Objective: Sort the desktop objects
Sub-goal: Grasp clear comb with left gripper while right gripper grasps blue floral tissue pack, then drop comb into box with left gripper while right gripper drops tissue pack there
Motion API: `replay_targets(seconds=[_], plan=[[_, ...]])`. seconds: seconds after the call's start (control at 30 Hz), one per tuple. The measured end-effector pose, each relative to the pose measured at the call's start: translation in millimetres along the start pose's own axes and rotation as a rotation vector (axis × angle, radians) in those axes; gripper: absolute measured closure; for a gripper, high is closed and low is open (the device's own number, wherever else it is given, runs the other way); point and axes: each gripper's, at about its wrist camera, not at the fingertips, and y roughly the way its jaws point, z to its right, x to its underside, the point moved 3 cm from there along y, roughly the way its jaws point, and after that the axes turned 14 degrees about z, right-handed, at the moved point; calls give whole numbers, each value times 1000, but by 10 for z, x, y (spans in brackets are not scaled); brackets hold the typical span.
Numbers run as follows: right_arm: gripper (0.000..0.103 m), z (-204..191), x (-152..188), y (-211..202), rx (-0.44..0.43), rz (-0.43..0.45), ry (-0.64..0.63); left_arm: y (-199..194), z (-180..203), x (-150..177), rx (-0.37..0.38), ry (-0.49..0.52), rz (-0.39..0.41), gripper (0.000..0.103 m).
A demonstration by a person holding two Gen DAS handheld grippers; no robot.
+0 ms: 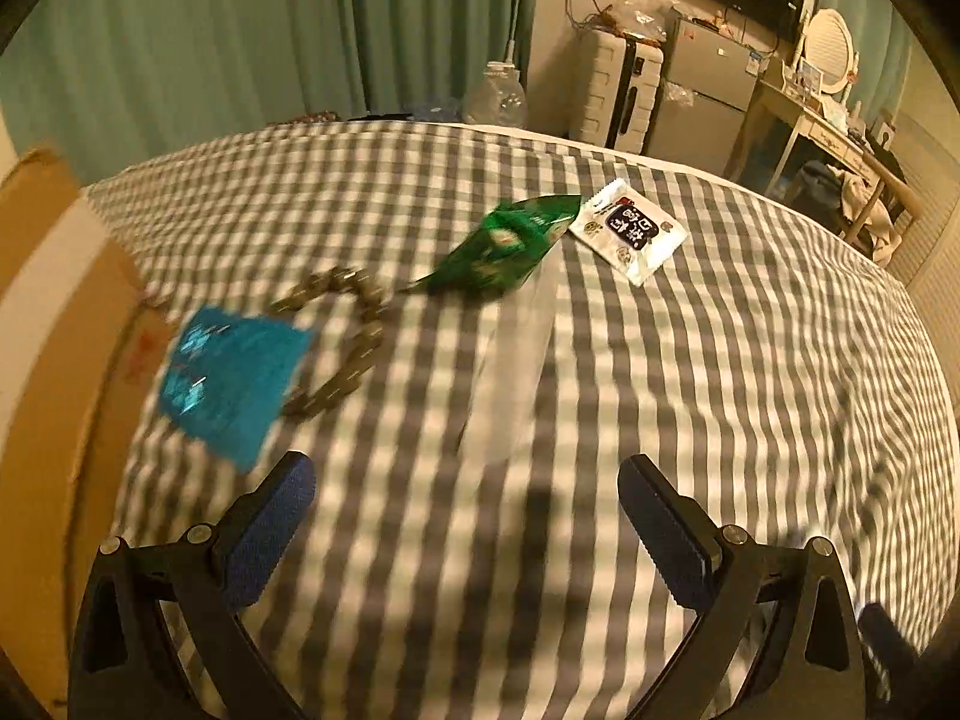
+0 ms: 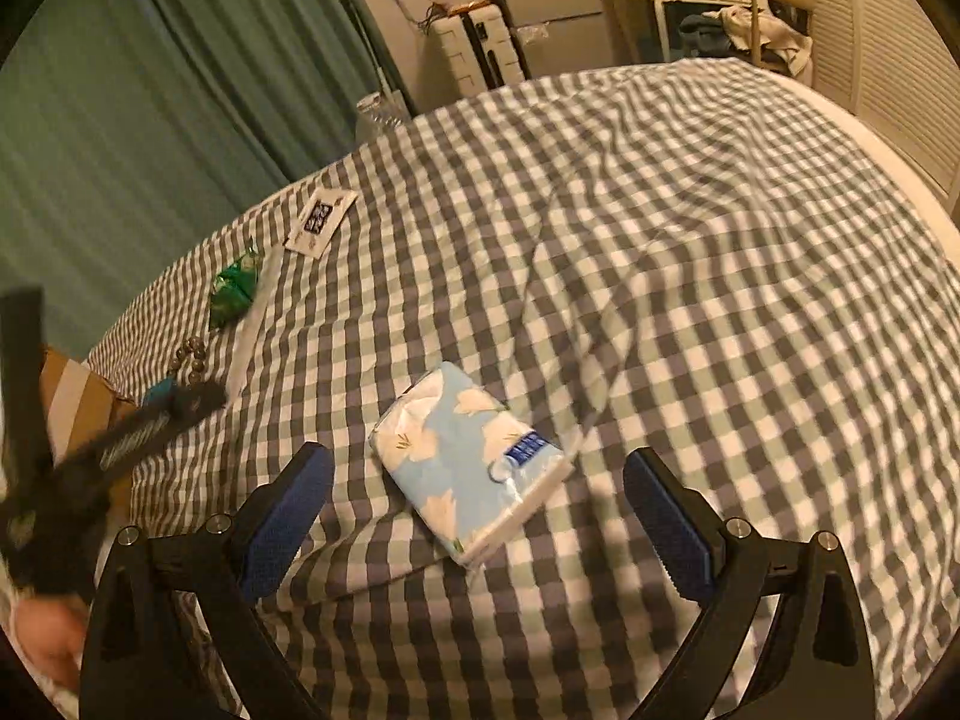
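On a checked bedspread lie a blue packet, a bead bracelet, a green snack bag, a white snack packet and a long clear wrapper. My left gripper is open and empty above the cloth, with the blue packet just left of it. In the right wrist view a light blue tissue pack lies between the fingers of my open right gripper. The left gripper shows blurred at the left, over the blue packet.
A cardboard box stands at the bed's left edge. Green curtains hang behind. A plastic bottle, a white suitcase, a small fridge and a dressing table stand beyond the far edge.
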Motion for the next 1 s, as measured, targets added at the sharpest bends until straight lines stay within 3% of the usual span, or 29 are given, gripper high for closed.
replay_targets(seconds=[0.17,0.27,0.3,0.33,0.4,0.43,0.53,0.67,0.87,1.0], plan=[[5,-144,59,246,15,-50,-95,291,127,1,68,47,-32,0],[8,-169,89,381,44,-59,-145,384,150,20,105,70,-22,10],[18,-163,81,395,74,-49,-164,375,148,16,119,79,-2,18],[19,-150,66,397,87,-41,-169,379,145,14,128,81,3,25],[20,-95,26,363,94,-14,-133,343,94,-2,107,89,20,66],[20,-50,-4,315,110,14,-111,325,54,-18,91,90,16,77],[20,49,-41,275,96,10,-64,219,-38,-60,166,28,-12,78],[20,98,-62,198,103,19,-49,28,-82,-14,175,49,-30,78],[20,89,-102,47,92,40,-35,-455,-159,252,224,71,-58,78],[20,101,-106,-143,82,52,-19,-745,-271,562,245,70,-119,78]])
